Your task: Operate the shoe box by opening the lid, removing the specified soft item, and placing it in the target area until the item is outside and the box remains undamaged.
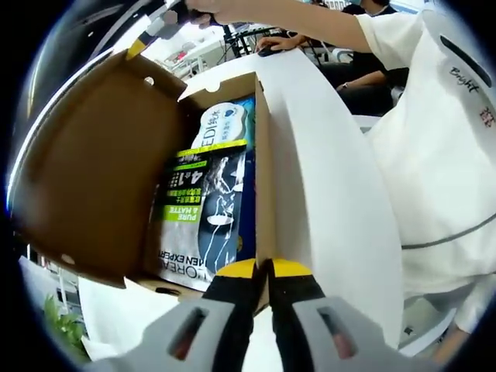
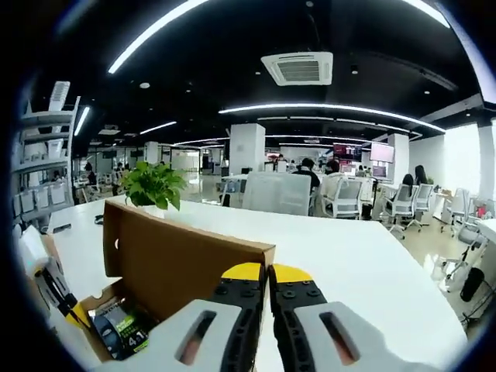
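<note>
The shoe box [image 1: 262,178] lies open on a white table, its brown lid [image 1: 85,170] swung up to the left. Inside lie a dark L'Oreal Men Expert pouch [image 1: 205,213] and a white pouch [image 1: 221,124] beyond it. My left gripper [image 1: 264,269] is shut on the near end of the box's side wall. The right gripper [image 1: 155,27] pinches the lid's far edge. In the right gripper view, my right gripper [image 2: 268,273] is shut on the lid's edge [image 2: 186,256], the left gripper [image 2: 56,294] is at the box's corner, and the dark pouch [image 2: 122,327] shows below.
A white table [image 2: 349,263] spreads around the box. A potted plant [image 2: 153,186] stands at its far side, with shelves [image 2: 43,163] on the left and office chairs [image 2: 341,198] behind. A person in a white shirt [image 1: 434,139] stands close on the right.
</note>
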`<state>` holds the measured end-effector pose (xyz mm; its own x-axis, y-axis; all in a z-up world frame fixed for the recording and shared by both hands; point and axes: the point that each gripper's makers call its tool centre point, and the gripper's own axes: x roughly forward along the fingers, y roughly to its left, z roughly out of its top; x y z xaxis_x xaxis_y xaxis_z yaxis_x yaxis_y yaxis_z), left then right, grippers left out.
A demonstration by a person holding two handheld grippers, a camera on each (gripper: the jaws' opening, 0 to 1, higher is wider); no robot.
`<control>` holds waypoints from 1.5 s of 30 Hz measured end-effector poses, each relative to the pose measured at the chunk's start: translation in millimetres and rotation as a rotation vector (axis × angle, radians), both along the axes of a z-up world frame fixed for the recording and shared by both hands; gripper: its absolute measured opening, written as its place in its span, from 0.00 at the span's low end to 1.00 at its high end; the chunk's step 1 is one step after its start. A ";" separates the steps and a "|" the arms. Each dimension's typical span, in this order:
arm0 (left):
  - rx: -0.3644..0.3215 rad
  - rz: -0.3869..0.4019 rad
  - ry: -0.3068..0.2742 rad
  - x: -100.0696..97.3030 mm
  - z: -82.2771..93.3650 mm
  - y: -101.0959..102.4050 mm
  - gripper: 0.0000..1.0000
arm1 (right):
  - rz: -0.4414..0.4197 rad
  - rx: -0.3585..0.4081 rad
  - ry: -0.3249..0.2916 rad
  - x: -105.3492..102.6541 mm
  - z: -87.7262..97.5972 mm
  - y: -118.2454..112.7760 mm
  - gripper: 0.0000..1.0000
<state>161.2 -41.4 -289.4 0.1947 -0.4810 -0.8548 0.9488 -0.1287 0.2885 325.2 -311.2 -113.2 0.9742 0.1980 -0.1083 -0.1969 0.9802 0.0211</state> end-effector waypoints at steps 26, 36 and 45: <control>0.004 0.016 -0.011 0.9 1.1 -0.3 0.05 | -0.065 -0.065 0.049 37.7 -14.5 -3.8 0.00; 0.001 0.010 -0.010 1.0 1.1 -0.1 0.05 | -0.067 -0.074 0.119 55.6 -27.2 -5.7 0.00; 0.001 0.008 -0.011 0.8 0.8 0.0 0.05 | -0.069 -0.106 0.145 61.9 -34.6 -6.4 0.00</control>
